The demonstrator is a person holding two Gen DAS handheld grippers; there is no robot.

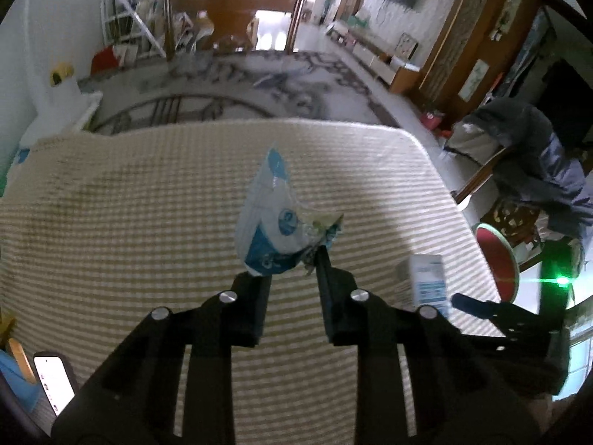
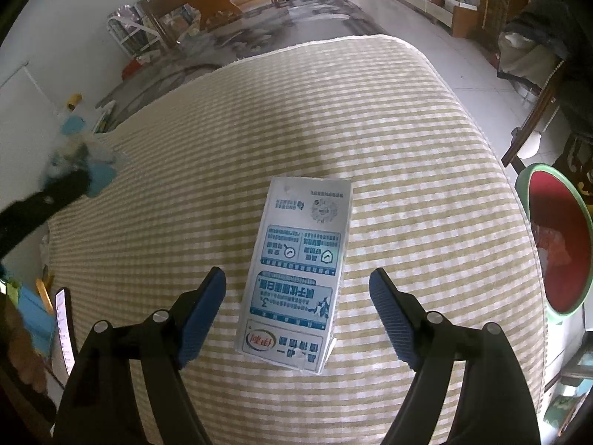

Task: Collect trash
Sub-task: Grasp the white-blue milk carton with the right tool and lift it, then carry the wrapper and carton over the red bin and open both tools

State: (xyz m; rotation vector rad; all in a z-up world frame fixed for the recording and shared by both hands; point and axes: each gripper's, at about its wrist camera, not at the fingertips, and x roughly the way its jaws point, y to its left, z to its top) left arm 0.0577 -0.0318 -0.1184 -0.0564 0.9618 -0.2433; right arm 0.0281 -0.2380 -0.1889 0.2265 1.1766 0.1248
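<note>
My left tongs (image 1: 292, 259) are clamped on a crumpled blue-white wrapper (image 1: 276, 218), held clear above the checked surface (image 1: 129, 204). The pinch is at the wrapper's lower edge, and the rest sticks up and away from the tips.

My right tongs (image 2: 298, 289) stand apart, pointing steeply down, with the milk carton (image 2: 300, 270) lying flat on the surface between them. The pads don't touch it; there is a gap on both sides, wider on the right one.

Key relation: the carton's long axis runs roughly along the tongs' pointing line, near end toward me, far end away, skewed a bit to the right at the top. So the fingers (image 2: 202, 315) already straddle its narrow width, and I judge a small drop and a squeeze would take it. The right hand is clearly the nearer one; in the left view the carton sits off to the right, beside the right tongs' tip.

The red bin (image 2: 556, 237) with a green rim sits past the surface's right edge, on the right hand's side. It likely takes both items, and the wrapper has the longer way across.
</note>
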